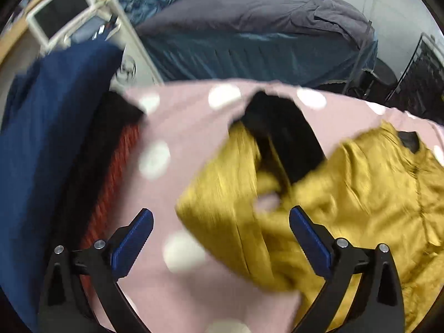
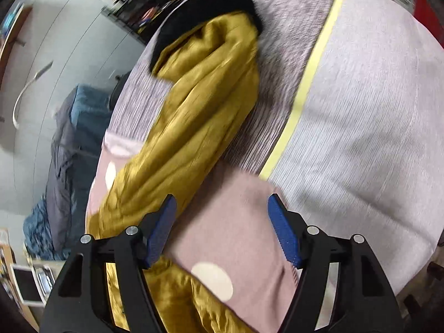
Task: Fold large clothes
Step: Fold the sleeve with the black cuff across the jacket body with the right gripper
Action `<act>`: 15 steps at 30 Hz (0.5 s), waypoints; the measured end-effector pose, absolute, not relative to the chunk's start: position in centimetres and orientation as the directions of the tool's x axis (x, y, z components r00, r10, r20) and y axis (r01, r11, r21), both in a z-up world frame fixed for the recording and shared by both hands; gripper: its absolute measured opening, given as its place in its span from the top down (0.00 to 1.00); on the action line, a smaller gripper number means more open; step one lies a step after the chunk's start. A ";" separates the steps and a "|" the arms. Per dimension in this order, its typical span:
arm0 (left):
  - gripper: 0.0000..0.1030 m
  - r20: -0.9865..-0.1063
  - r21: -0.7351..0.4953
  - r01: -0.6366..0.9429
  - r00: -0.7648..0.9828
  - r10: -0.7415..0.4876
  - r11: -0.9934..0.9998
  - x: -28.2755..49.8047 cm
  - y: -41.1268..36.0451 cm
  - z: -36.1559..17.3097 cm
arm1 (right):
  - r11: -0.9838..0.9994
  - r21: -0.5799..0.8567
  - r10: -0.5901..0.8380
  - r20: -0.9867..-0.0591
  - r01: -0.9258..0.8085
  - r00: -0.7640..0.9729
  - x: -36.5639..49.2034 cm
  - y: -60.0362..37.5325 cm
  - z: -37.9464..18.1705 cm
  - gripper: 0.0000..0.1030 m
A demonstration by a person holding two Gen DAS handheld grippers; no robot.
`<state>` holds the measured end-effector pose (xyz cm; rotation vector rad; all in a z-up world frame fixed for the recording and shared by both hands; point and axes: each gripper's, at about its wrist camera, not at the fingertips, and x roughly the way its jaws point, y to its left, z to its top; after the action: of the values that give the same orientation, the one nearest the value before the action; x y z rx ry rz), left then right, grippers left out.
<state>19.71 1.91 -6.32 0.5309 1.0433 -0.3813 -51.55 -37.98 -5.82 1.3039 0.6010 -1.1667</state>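
Both claws gape wide, gripping nothing. The left claw [image 1: 220,223] hovers at lower centre over the mustard garment [image 1: 347,194], which lies crumpled on the pink dotted cover [image 1: 166,127]; the right claw [image 2: 222,208] hovers beside the garment [image 2: 194,116].

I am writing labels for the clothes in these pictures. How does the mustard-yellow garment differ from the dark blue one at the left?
The yellow garment is shiny, has black trim, and lies spread and crumpled on the pink dotted cover. The blue garment is matte, plain, and is bunched at the cover's left edge. Neither is held: the left gripper and right gripper are both open.
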 end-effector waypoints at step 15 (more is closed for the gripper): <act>0.93 -0.953 0.207 0.673 0.303 -0.009 0.710 23.3 -2.8 -13.4 | 0.126 0.336 -0.205 -0.912 0.933 0.356 -42.6 -28.2 -3.5 0.34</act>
<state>23.32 -2.81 -13.40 0.6672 1.1914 -0.4992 -42.64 -28.16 -3.53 1.1302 0.8273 -0.9847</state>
